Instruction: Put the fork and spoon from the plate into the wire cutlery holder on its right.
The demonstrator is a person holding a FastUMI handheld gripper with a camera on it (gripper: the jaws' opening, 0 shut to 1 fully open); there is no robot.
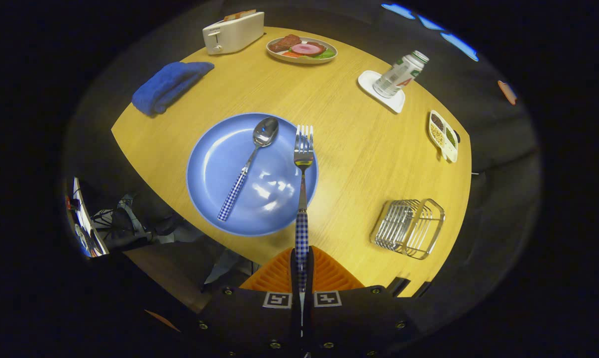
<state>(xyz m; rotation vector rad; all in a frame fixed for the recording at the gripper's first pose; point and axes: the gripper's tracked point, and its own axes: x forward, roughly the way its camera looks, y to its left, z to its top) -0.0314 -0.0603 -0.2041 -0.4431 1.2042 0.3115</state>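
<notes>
Wooden table (349, 149) carries the blue plate (215, 169) as landmark: toaster (233, 32) and folded blue towel (167, 87) far behind and left of the plate, a food plate (302, 49) behind it, a bottle (399, 74) on a white coaster (381, 92) and a divided snack tray (444, 135) off to its back right, and the wire cutlery holder (409, 227) on the table to the plate's right, near the front edge. Spoon (249, 164) lies inside the plate, bowl toward the far rim, checked handle toward the near rim. Gripper (302, 266) sits at the plate's near rim with both fingers clamped on the fork (303, 189) by its checked handle, tines pointing away over the plate's right side.
</notes>
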